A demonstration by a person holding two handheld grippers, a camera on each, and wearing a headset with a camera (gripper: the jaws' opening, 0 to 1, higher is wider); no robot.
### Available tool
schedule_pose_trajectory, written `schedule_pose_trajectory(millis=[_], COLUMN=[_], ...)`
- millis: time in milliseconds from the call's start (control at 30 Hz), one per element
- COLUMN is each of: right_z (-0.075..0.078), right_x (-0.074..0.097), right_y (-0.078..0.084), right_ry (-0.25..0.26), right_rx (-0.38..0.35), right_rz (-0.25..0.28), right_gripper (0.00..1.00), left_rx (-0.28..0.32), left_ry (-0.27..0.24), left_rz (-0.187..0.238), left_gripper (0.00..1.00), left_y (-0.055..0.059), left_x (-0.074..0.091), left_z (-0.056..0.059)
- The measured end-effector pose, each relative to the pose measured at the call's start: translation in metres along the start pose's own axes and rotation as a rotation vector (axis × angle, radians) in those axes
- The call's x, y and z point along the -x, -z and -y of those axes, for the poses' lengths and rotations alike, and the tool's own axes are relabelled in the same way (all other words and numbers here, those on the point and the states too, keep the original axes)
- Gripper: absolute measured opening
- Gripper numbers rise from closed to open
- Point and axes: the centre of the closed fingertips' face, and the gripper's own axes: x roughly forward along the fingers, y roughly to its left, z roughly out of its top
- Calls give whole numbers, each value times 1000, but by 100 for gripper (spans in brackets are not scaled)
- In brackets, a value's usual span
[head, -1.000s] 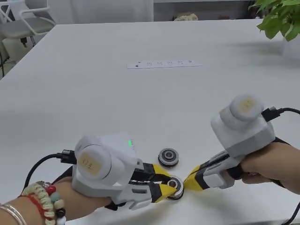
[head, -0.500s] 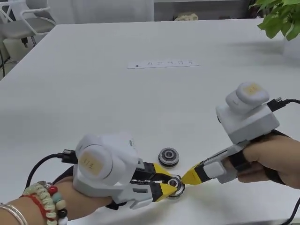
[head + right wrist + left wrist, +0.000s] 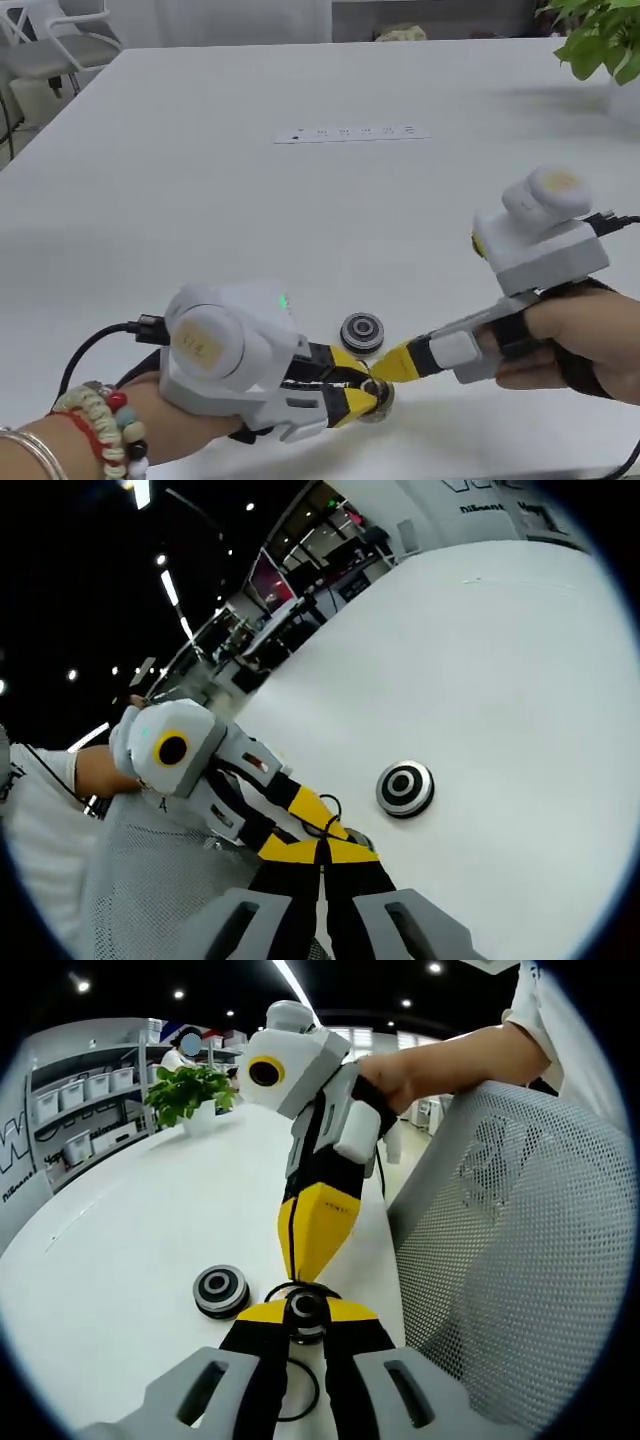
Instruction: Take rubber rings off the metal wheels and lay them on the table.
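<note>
My left gripper (image 3: 368, 390) is shut on a small metal wheel (image 3: 379, 393) at the table's near edge; in its own view the wheel (image 3: 306, 1303) sits between the yellow jaws. A thin black rubber ring (image 3: 297, 1286) loops up from that wheel. My right gripper (image 3: 386, 366) comes in from the right with its jaws shut, and its yellow tip (image 3: 316, 1243) pinches the ring just above the wheel. A second wheel (image 3: 361, 333) with a dark ring on it lies flat on the table just beyond, also in the right gripper view (image 3: 404, 788).
A white power strip (image 3: 352, 133) lies across the middle of the white table (image 3: 200, 170). A potted plant (image 3: 600, 40) stands at the far right corner. A mesh chair back (image 3: 510, 1240) is close behind the table's near edge. A thin black loop (image 3: 303, 1400) lies under my left jaws.
The right gripper's tip has moved left and slightly up, from beside the held wheel to over it, while that hand rose and tilted. The left gripper and both wheels have stayed put.
</note>
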Motion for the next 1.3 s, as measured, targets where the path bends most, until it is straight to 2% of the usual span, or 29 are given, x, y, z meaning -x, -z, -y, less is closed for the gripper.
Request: schedule_pose_trajectory(millis=[100, 167, 233, 267, 433, 533, 700, 833, 933, 1000, 1067, 1167, 1233, 1300], right_z=[-11, -5, -3, -3, 4, 3, 5, 5, 5, 1, -1, -4, -5, -7], right_x=[-1, 0, 1, 0, 0, 0, 0, 0, 1, 2, 3, 4, 4, 3], right_y=[7, 7, 6, 6, 12, 9, 10, 9, 8, 4, 1, -3, -4, -5], right_ry=[-73, -45, -36, -38, -18, -20, -9, -3, -6, -25, -30, -43, -49, -52], right_rx=[-119, -99, -94, -96, -121, -122, -107, -98, -101, -111, -113, -115, -115, -110], right_rz=[-4, -2, -3, -3, -33, -22, -25, -22, -12, 7, 20, 36, 41, 43], right_gripper=[0, 0, 0, 0, 0, 0, 0, 0, 0, 0, 0, 0, 0, 0], left_rx=[1, 12, 8, 27, -2, -16, 8, 19, 65, 40, 10, 17, 12, -34], left_ry=[-1, -8, -12, -11, -11, -2, 44, 50, 66, 86, 86, 82, 84, 65], left_rz=[1, -3, -3, -3, -28, -52, -21, 15, 56, 66, 58, 85, 83, 58], left_gripper=[7, 7, 8, 8, 8, 8, 15, 24, 35, 40, 41, 45, 49, 52], left_y=[0, 0, 0, -1, -1, -1, -12, -24, -38, -46, -50, -59, -59, -56], left_x=[0, 0, 0, 0, -1, 0, 6, 14, 22, 31, 38, 52, 61, 70], left_z=[0, 0, 0, 0, 1, 1, 6, 6, 10, 15, 16, 16, 18, 18])
